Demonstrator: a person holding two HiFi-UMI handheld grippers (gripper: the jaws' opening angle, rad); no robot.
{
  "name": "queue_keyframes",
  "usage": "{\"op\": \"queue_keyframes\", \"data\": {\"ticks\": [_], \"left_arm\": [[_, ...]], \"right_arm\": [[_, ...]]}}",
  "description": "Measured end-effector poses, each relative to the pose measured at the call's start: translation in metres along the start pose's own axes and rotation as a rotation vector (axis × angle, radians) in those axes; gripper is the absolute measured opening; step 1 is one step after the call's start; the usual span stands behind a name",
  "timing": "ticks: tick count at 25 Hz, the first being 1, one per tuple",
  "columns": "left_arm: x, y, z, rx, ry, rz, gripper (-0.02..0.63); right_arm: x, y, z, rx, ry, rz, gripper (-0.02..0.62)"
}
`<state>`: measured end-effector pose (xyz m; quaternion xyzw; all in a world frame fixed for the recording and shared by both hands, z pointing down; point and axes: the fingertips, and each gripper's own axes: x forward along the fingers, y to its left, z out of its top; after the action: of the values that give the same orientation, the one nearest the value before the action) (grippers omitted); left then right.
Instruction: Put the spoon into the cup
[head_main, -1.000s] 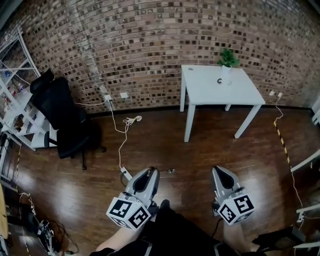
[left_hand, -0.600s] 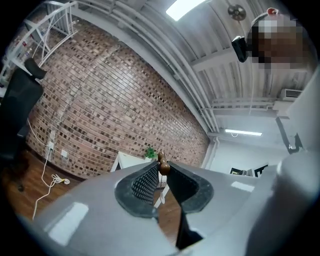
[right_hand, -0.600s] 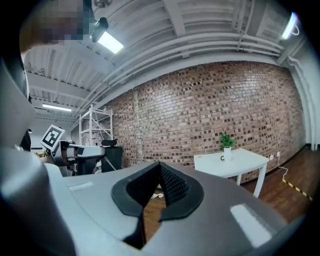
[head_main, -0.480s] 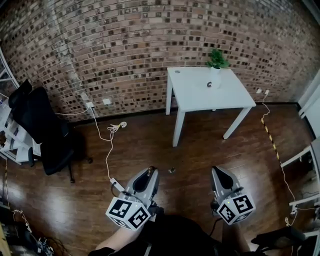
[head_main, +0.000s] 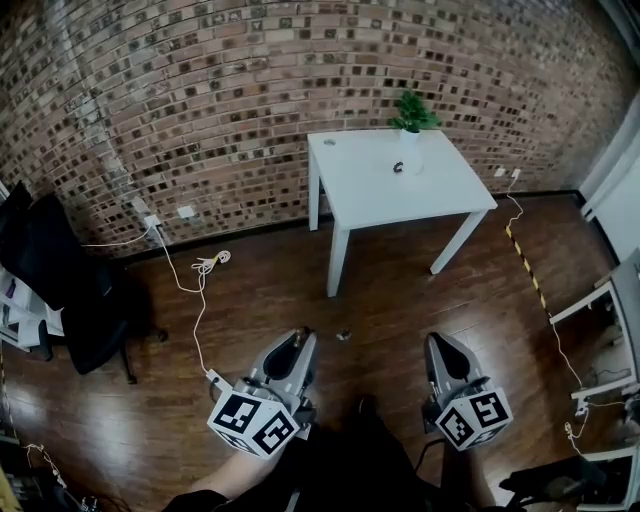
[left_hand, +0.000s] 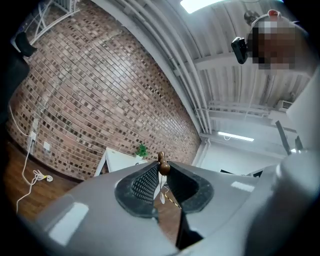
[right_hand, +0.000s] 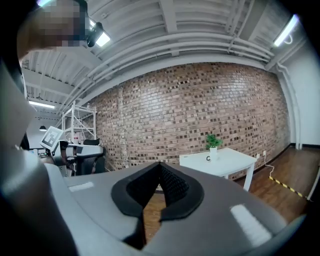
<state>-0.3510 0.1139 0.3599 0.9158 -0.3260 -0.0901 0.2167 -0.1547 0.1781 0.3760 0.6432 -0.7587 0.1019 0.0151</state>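
We saw a white table (head_main: 440, 190) by the brick wall, standing on a dark wood floor (head_main: 400, 320). On the table: a potted plant (head_main: 411, 112) at the far edge and a small dark item (head_main: 398, 168) just in front of it; we couldn't tell what it was. On the floor: a white cable (head_main: 212, 261), a black chair (head_main: 60, 290) at left, and yellow-black tape (head_main: 525, 268) right of the table.

Your left gripper (head_main: 297, 340) sits at 7 o'clock and your right gripper (head_main: 434, 342) at 5 o'clock, both pointing toward 12, roughly level. The left jaws pinch the spoon (left_hand: 162, 166) end. The right jaws meet, empty.
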Motion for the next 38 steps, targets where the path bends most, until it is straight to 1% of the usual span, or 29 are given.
{"op": "queue_keyframes", "data": {"ticks": [3,7,11,15,20,23,26,30,35,38], "left_arm": [[0.027,-0.001,-0.005,0.005,0.009,-0.003,0.043],[0.067,-0.005,-0.008,0.016,0.014,0.011,0.043],[0.113,-0.017,-0.009,0.025,-0.001,0.037,0.043],[0.161,-0.026,-0.006,0.033,-0.020,0.066,0.043],[0.213,-0.035,-0.013,0.035,-0.022,0.102,0.043],[0.241,-0.043,-0.014,0.064,-0.009,0.106,0.043],[0.261,-0.043,-0.014,0.087,0.010,0.120,0.043],[0.284,-0.040,-0.018,0.090,0.027,0.129,0.043],[0.326,-0.035,-0.018,0.090,0.051,0.093,0.043],[0.351,-0.023,-0.014,0.089,0.045,0.071,0.043]], "right_arm": [[0.013,-0.027,-0.001,0.004,-0.003,-0.002,0.006],[0.033,-0.065,0.006,0.000,-0.022,0.016,0.006],[0.046,-0.115,0.025,-0.002,-0.040,0.036,0.006],[0.062,-0.159,0.045,-0.026,-0.057,0.063,0.006],[0.080,-0.211,0.054,-0.021,-0.061,0.088,0.006],[0.088,-0.239,0.060,-0.016,-0.066,0.108,0.006],[0.099,-0.258,0.059,-0.004,-0.073,0.112,0.006],[0.110,-0.280,0.058,0.030,-0.088,0.105,0.006],[0.130,-0.306,0.056,0.065,-0.080,0.065,0.006],[0.151,-0.316,0.059,0.052,-0.071,0.054,0.006]]}}
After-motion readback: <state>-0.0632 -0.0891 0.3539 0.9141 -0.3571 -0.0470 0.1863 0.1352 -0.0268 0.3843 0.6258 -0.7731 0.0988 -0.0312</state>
